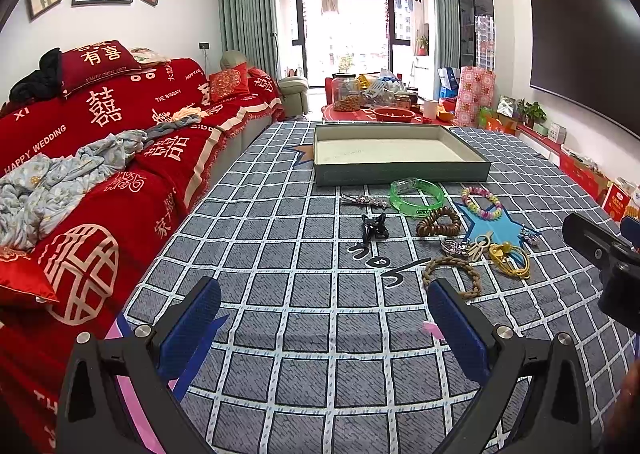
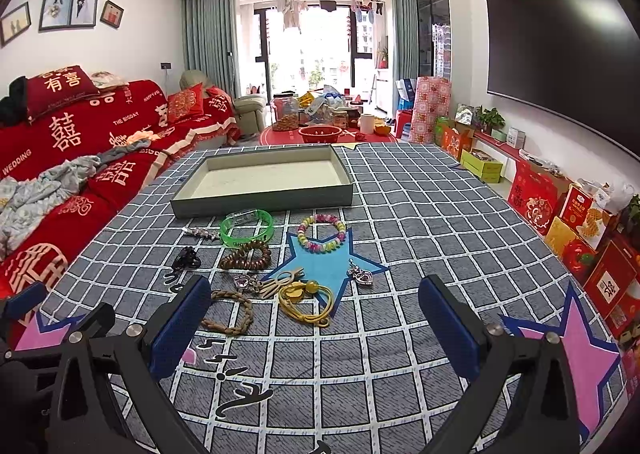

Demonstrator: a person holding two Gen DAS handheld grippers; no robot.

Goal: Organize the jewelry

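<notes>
A shallow grey-green tray (image 1: pixel 400 174) (image 2: pixel 264 198) lies on the checked cloth, nothing in it. In front of it lie a green bangle (image 1: pixel 418 195) (image 2: pixel 247 228), a pastel bead bracelet (image 1: pixel 482 203) (image 2: pixel 322 236), a brown bead coil (image 1: pixel 438 222) (image 2: pixel 245 256), a braided brown bracelet (image 1: pixel 454 274) (image 2: pixel 230 312), a yellow cord (image 1: pixel 510 260) (image 2: pixel 306 302), a black hair claw (image 1: pixel 374 228) (image 2: pixel 186 259), a silver clip (image 1: pixel 364 200) (image 2: pixel 200 232) and a heart pendant (image 2: pixel 360 274). My left gripper (image 1: pixel 324 318) and right gripper (image 2: pixel 316 318) are open, empty, hovering short of the jewelry.
A red-covered sofa (image 1: pixel 100 142) runs along the table's left side. Red gift boxes (image 2: pixel 580 234) line the floor on the right under a television (image 2: pixel 560 62). A cluttered low table (image 1: pixel 380 102) stands beyond the tray. The right gripper's body (image 1: pixel 608 254) shows at the right edge.
</notes>
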